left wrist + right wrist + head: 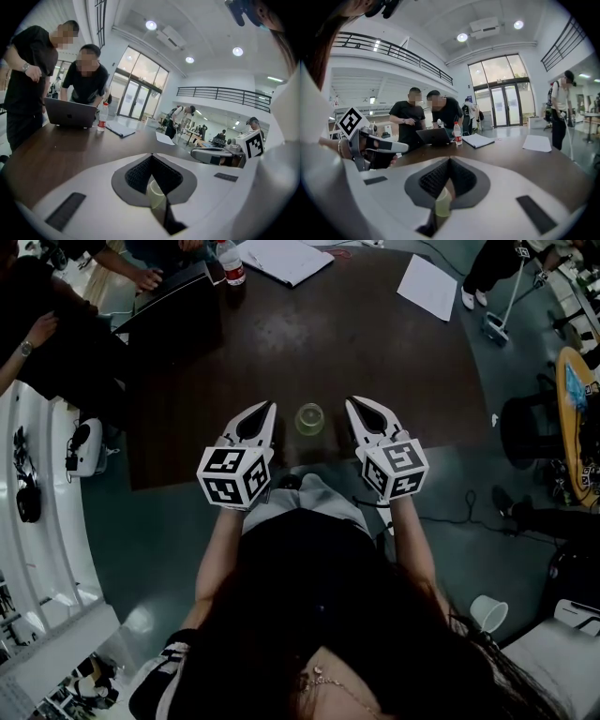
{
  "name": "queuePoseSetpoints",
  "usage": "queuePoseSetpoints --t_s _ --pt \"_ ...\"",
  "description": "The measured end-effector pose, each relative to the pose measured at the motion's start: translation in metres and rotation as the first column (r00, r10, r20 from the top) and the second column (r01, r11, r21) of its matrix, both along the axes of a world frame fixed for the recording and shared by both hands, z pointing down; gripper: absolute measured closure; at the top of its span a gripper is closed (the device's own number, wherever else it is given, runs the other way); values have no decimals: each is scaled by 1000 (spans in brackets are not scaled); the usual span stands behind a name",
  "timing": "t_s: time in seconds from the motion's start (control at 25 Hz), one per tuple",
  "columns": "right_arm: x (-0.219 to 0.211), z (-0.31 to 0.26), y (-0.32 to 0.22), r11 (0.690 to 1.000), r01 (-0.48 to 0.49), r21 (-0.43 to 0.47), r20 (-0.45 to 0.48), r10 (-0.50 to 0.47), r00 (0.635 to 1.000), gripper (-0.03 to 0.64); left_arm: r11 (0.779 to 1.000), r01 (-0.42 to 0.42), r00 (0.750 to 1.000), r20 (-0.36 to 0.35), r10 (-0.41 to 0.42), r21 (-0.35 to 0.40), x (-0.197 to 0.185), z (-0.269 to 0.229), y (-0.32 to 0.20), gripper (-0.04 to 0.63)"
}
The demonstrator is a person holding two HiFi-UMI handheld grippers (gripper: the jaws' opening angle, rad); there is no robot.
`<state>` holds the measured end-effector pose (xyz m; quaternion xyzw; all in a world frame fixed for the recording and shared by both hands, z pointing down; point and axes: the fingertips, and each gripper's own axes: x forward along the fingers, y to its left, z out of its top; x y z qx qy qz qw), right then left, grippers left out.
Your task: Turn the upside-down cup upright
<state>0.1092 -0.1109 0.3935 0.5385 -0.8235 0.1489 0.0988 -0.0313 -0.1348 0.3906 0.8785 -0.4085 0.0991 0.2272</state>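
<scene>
Cup (310, 418): a pale, yellowish, see-through one, standing on end on the dark brown table (375, 343), close to the edge nearest the person. From above it shows as a ring with a smaller circle inside; I cannot say for certain which end is up.

It sits in the gap between the two tools, apart from both. The left gripper (270, 406) is just beside it on one side and the right gripper (351, 402) just beside it on the other, both pointing away from the person across the table, with their tips level with the cup or a little past it. Neither touches it.

In the left gripper view, the left gripper (151, 155) has its jaws brought together at the tips, with nothing clamped between the pads. The cup (156, 193) shows only through the slot lower down. The right gripper view gives the same picture: the right gripper (450, 160) is fully closed and empty, and the cup (443, 202) is glimpsed through its slot.

Farther out on the table are a sheet of paper (429, 285), a stack of papers (281, 259), a bottle (232, 263) with a red label and a black laptop (173, 310), with two people bent over the laptop at the far end. A white paper cup (489, 612) lies on the floor to the person's right.
</scene>
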Motion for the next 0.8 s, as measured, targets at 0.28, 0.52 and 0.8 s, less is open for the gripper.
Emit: queuePoseSetpoints --t_s 0.28,0.52,0.8 --pt "-6 2 3 1000 27 -8 -42 -28 999 603 1000 10 1000 -2 -10 -26 -4 5 2 594" --pt "-9 6 4 998 52 -27 -75 -54 996 603 999 9 1000 -1 -9 -49 -5 11 3 594" --pt "-7 8 8 998 61 -18 -92 -63 994 601 999 3 1000 5 -3 -54 0 12 5 594"
